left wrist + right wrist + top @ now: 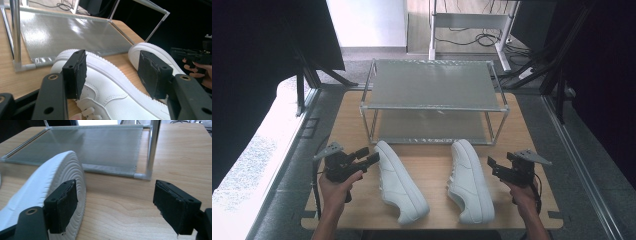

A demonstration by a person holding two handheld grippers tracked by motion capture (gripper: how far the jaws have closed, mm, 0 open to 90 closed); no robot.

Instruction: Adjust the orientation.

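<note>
- On the wooden table (522, 130), two white sneakers lie on their sides before a two-tier rack (432, 85); the left sneaker (399, 182) and right sneaker (469, 180) sit apart.
- Left gripper (364, 159) hovers beside the left sneaker, jaws spread; its own view shows the laces (87, 111) and stitched upper.
- Right gripper (494, 167), jaws spread wide, hovers beside the right sneaker; its view reveals the ringed sole (67, 167).

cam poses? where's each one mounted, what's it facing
High view: above the person's side, facing forward-down on the wooden table; both forearms, left gripper, right gripper.
Left gripper view: on the left gripper, facing the left white sneaker.
Right gripper view: on the right gripper, beside the right white sneaker.
All share the two-tier metal shoe rack.
</note>
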